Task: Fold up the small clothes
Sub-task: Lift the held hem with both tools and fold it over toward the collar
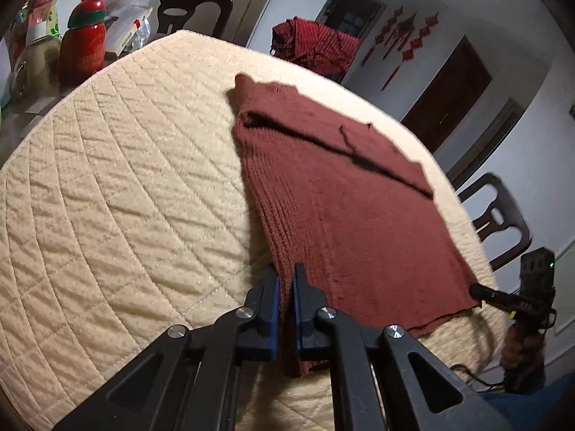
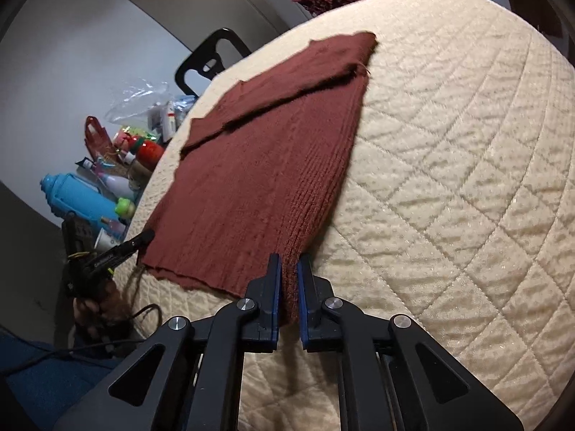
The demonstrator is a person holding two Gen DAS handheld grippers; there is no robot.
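Sweater (image 1: pixel 341 197) hem corners pinched in left tongs (image 1: pixel 286 280) and right tongs (image 2: pixel 288 269).

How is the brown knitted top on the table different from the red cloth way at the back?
The brown knitted top lies spread flat on the quilted cover; the red cloth sits bunched in a heap. The top is plain dark brown-red; the cloth is brighter red and striped. Both grippers pinch the top; nothing holds the cloth. Both are reddish fabric.

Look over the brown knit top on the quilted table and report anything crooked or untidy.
The brown knit top lies mostly flat, but its folded-over far end runs slanted, with uneven steps along its edge. The near corners are pinched in the left hand-held gripper and right hand-held gripper. No damage shows.
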